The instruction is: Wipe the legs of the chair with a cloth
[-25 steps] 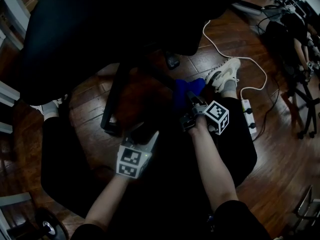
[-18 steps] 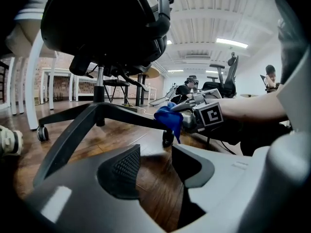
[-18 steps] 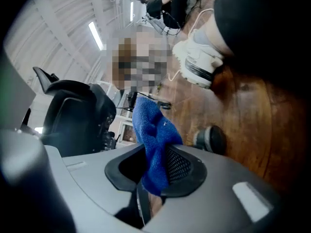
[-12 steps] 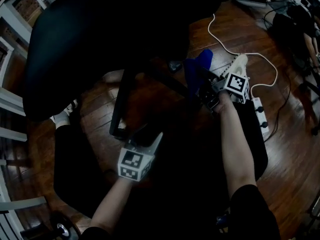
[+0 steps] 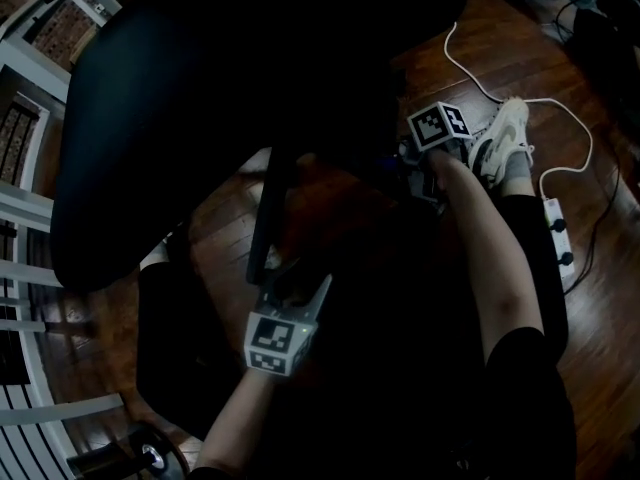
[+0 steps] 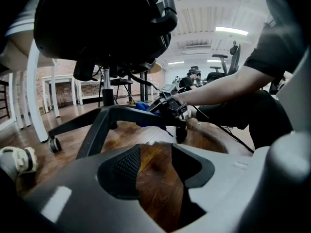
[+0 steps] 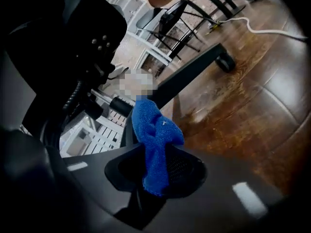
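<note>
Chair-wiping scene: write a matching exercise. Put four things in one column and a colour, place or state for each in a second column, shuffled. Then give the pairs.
Things
1. cloth
2. left gripper
3. power strip
4. chair wheel

Descriptions
A. jaws apart, only floor between them
B. black, at the end of a chair leg
C. blue, pinched in the right gripper
D. white, lying flat on the floor

Pairs: 1-C, 2-A, 3-D, 4-B

No lettering, brand, number or sign can be read on anything in these views.
</note>
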`<state>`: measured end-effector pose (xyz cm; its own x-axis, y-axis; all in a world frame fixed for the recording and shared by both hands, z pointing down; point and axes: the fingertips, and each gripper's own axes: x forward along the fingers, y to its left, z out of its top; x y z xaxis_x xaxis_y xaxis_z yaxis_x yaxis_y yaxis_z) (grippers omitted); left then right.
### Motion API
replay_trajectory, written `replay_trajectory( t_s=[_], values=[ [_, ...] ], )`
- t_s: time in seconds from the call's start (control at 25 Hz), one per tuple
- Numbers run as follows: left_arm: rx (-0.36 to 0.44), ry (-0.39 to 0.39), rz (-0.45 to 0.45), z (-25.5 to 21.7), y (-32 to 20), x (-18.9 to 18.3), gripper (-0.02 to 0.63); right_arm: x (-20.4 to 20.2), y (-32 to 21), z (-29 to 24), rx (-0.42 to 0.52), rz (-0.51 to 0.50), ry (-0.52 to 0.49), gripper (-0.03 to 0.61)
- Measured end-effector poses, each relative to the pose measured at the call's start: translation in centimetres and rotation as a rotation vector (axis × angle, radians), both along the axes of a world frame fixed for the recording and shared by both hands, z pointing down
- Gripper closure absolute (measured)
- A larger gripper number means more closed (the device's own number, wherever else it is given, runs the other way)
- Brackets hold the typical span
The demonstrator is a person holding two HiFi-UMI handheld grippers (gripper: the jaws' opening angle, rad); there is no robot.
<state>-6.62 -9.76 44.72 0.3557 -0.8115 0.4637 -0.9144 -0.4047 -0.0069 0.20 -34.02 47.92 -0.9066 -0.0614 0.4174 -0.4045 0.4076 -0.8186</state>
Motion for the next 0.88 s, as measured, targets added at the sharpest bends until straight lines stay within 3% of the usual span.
replay_trajectory(
  t_s=[0.16,0.6,0.88],
  values=[
    [-0.008,0.001,-0.042,0.5,0.2,-1.6,0.408,0.2,1.1,-0.3,-0.048,-0.04,-0.035,0.476],
    [0.012,0.048,-0.075,0.9,0.1,-1.9,0.408,7.0,4.9,1.0,-0.042,-0.069,0.135,0.477],
    [0.023,0.05,-0.082,0.3,0.4,-2.4,0.408,10.7,6.6,1.4,-0.04,-0.007,0.177,0.477]
  ],
)
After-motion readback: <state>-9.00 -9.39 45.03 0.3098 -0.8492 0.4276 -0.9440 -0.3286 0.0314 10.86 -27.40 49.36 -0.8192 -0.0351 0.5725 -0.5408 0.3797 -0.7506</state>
